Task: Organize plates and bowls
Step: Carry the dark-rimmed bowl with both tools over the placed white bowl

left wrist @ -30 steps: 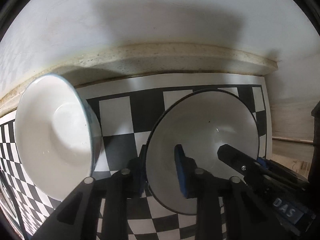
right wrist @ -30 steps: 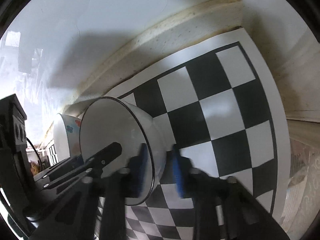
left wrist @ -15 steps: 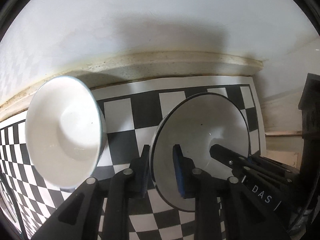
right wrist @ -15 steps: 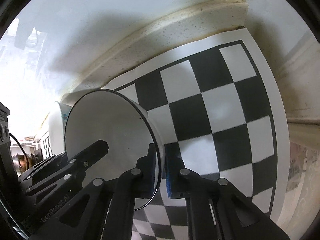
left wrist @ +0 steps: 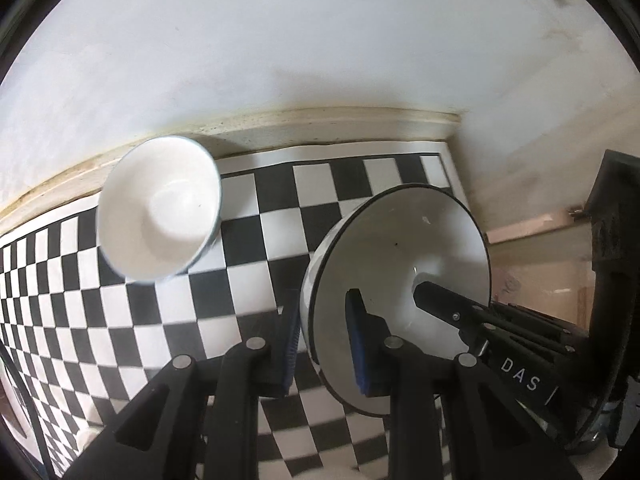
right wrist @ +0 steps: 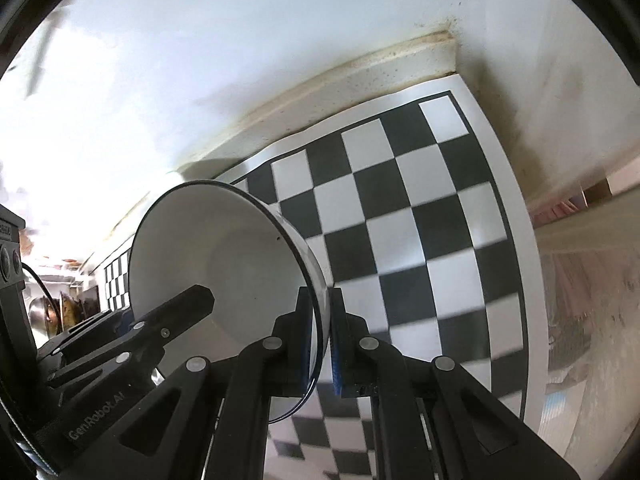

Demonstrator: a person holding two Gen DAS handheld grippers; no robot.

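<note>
"DAS" on the right gripper (left wrist: 436, 300); "GenRobot.AI" on the left gripper (right wrist: 192, 300)

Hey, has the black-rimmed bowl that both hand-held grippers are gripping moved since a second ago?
Yes. The black-rimmed bowl has lifted off the checkered mat; more squares now show around it, and the white bowl looks smaller and farther away.

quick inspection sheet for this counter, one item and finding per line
surface: checkerboard mat, laid against a beige ledge
job's things: black-rimmed bowl tilted, held at opposite sides of its rim; blue-rimmed bowl apart on the mat, untouched
clutter: blurred kitchen items at far left of the right wrist view
tools: left tool shut on the black-rimmed bowl's rim; right tool likewise
cables: one thin black cable at far left
surroundings: white wall
</note>
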